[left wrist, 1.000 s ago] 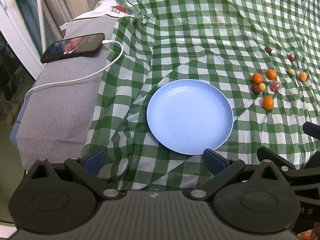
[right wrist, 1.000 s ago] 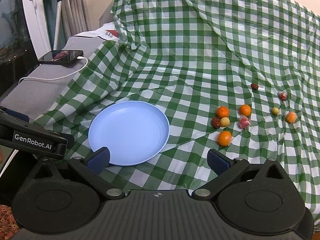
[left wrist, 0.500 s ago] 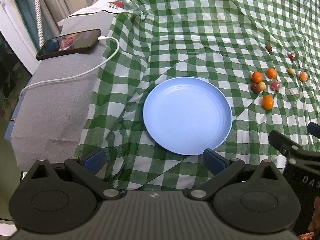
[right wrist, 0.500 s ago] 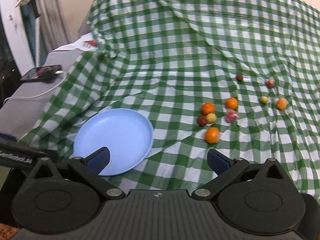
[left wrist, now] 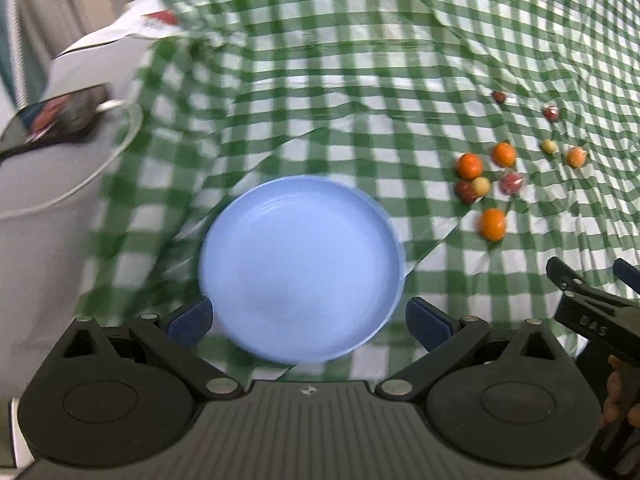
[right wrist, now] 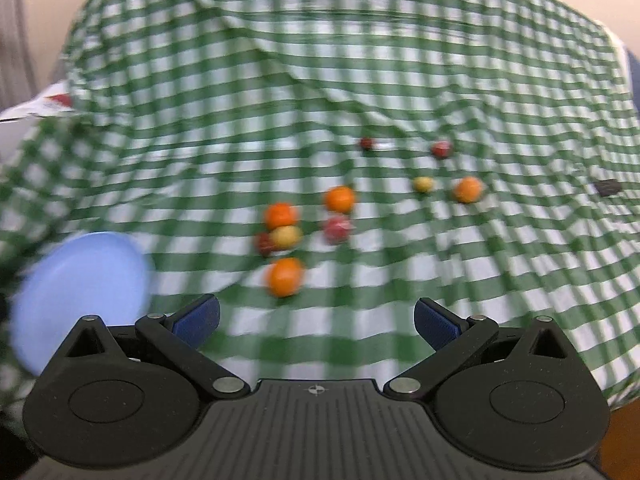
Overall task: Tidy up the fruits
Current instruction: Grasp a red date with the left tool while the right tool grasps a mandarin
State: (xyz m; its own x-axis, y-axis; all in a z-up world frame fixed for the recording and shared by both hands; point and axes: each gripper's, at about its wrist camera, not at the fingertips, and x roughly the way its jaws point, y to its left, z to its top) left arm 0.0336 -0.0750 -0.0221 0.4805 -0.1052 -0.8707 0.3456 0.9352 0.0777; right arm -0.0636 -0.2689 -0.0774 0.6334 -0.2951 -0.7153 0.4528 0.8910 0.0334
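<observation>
An empty light blue plate (left wrist: 300, 268) lies on the green checked cloth, right in front of my open left gripper (left wrist: 308, 318). Several small fruits, orange, red and yellow, are scattered to its right; the nearest is an orange one (left wrist: 493, 224). In the right wrist view that nearest orange fruit (right wrist: 285, 277) lies just ahead of my open right gripper (right wrist: 317, 320), with the cluster behind it and the plate (right wrist: 80, 292) at the left edge. Neither gripper holds anything. The right gripper (left wrist: 592, 292) shows at the lower right of the left wrist view.
A phone (left wrist: 52, 120) on a white cable (left wrist: 80, 192) rests on a grey padded surface left of the cloth. The checked cloth (right wrist: 320, 80) rises in folds at the back. A small dark object (right wrist: 608, 188) lies at the far right.
Both views are blurred from motion. The left gripper has moved closer to the plate. The right gripper has swung right and forward, so the fruits now lie ahead of it.
</observation>
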